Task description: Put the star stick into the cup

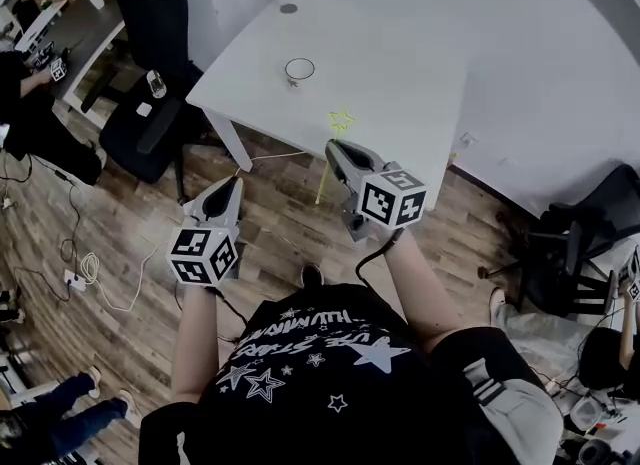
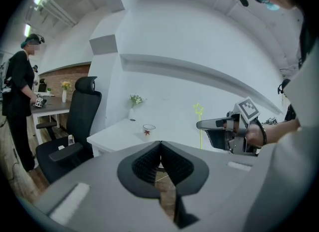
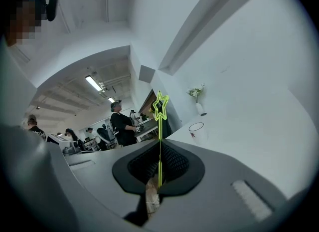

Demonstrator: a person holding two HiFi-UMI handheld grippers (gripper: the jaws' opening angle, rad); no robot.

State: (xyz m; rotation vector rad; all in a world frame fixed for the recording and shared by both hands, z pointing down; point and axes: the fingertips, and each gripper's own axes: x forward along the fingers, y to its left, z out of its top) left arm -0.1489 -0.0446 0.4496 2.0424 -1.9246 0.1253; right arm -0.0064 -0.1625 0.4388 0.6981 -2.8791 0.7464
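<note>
Gripping the star stick (image 3: 160, 126) upright in my right gripper (image 3: 160, 148), left gripper (image 2: 160, 143) closed and empty, I face the cup (image 1: 299, 72) at 11 o'clock on the white table (image 1: 400, 73).

The person wears a black short-sleeved T-shirt (image 1: 300, 378) printed with white stars and lettering. The left gripper (image 1: 234, 183) and right gripper (image 1: 336, 146) have grey bodies, black ribbed jaws and white marker cubes (image 1: 392, 199) bearing black squares. A black cable (image 1: 372, 251) trails from the right one.
</note>
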